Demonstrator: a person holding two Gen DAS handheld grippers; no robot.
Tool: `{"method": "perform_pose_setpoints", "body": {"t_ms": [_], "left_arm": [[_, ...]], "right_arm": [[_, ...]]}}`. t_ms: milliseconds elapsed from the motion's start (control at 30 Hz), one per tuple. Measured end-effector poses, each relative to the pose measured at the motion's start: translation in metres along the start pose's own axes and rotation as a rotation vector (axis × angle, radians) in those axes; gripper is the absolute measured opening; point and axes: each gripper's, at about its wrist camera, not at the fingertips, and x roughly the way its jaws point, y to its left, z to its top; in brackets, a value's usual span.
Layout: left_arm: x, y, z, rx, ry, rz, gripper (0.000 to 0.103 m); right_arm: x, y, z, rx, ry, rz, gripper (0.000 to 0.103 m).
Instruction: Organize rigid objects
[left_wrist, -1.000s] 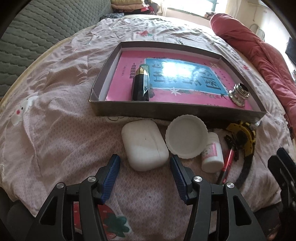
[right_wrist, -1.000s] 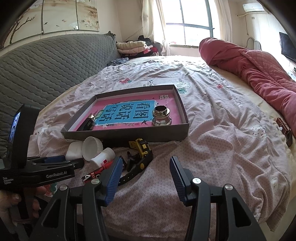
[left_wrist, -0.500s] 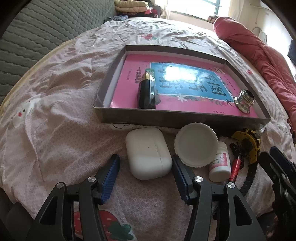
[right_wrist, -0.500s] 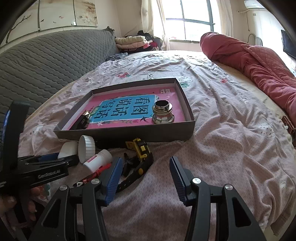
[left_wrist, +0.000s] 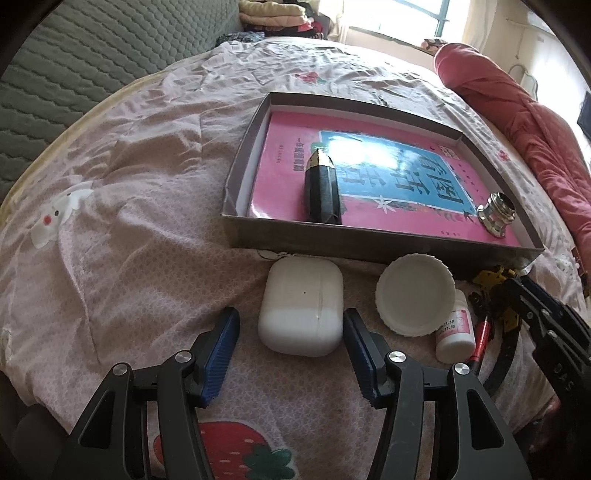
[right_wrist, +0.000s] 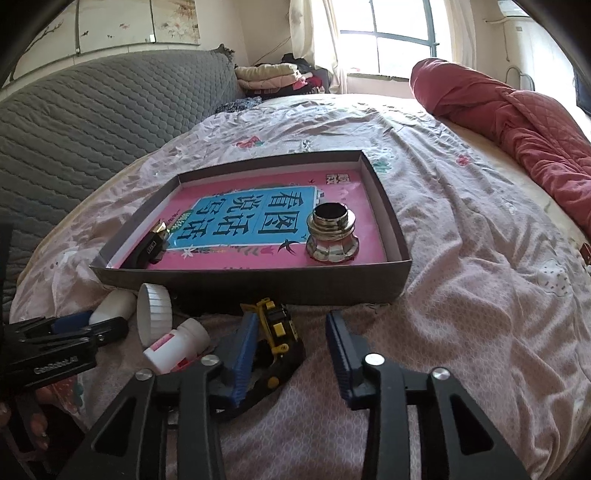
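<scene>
Straddling the white earbud case (left_wrist: 301, 308), left gripper (left_wrist: 290, 341) jaws spread, pads not touching it; case sits at 6 o'clock of the grey tray (left_wrist: 369, 242). Right gripper (right_wrist: 291, 354) agape over the bedsheet (right_wrist: 461, 295), yellow-black tool (right_wrist: 275, 326) at its 10 o'clock.

your left gripper (left_wrist: 290, 347) sits low over the bedding, level, its blue-padded fingers (left_wrist: 221, 350) spread wide with a clear gap between them. your right gripper (right_wrist: 291, 356) is just beside it to the right, also low and level, jaws parted. in the right wrist view, fingertips of your left hand (right_wrist: 35, 428) wrap the left gripper's handle.
</scene>
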Motion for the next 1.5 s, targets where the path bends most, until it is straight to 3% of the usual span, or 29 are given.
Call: {"method": "perform_pose_setpoints", "body": {"t_ms": [333,533,900,1133,1500], "left_arm": [[0.001,0.000,0.001,0.006,-0.001,0.003,0.060],[0.002,-0.001,0.002,0.000,-0.014,-0.002,0.060],[0.009,-0.002,0.010,-0.004,-0.032,-0.013,0.060],[0.015,-0.005,0.009,0.017,-0.035,-0.030,0.048],[0.004,-0.003,0.004,0.028,-0.040,-0.050,0.047]], "right_arm": [[0.016,0.006,0.002,-0.051,0.039,0.031,0.024],[0.016,-0.004,0.004,0.000,0.034,0.085,0.023],[-0.002,-0.007,0.006,0.002,-0.033,0.089,0.023],[-0.002,-0.008,0.005,0.010,-0.037,0.088,0.023],[-0.005,-0.011,0.005,0.018,-0.053,0.098,0.023]]}}
